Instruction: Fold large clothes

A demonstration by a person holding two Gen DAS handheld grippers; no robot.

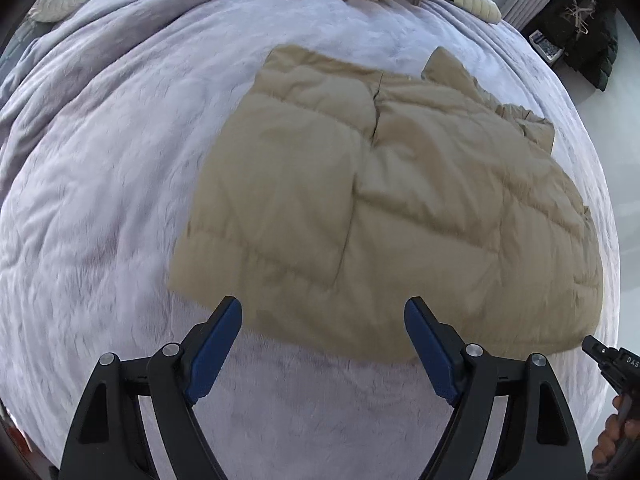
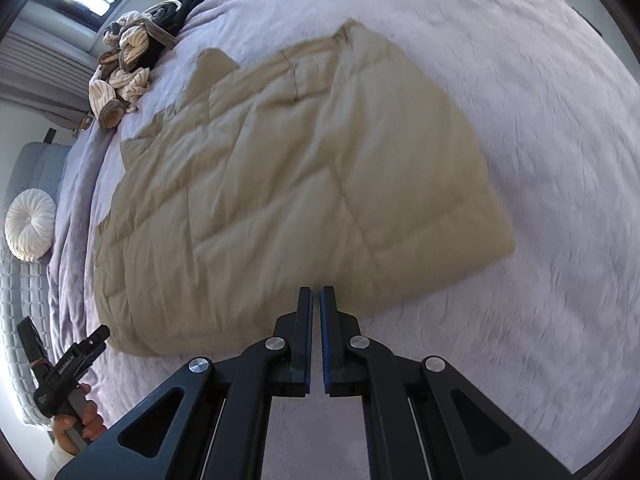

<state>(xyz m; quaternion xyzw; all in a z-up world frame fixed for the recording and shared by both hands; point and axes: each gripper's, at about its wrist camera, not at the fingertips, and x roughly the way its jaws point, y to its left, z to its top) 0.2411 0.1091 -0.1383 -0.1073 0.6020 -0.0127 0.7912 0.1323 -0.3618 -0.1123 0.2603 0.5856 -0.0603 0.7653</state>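
While the left gripper [image 1: 323,314] hangs with fingers wide and empty, the tan puffer jacket [image 1: 380,200] lies folded on the bed [image 1: 100,200]. From the right wrist, the right gripper [image 2: 316,300] shows fingers nearly shut on nothing above the jacket's near edge, likely released.

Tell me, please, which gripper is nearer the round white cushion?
Left: the left gripper hovers off the jacket's corner on the cushion side; the right gripper sits farther along its edge.

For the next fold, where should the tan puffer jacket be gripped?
Likely the near hem of the puffer jacket, coming from the near side: it lies flat on the bedspread with that edge free before both tongs, left and right.
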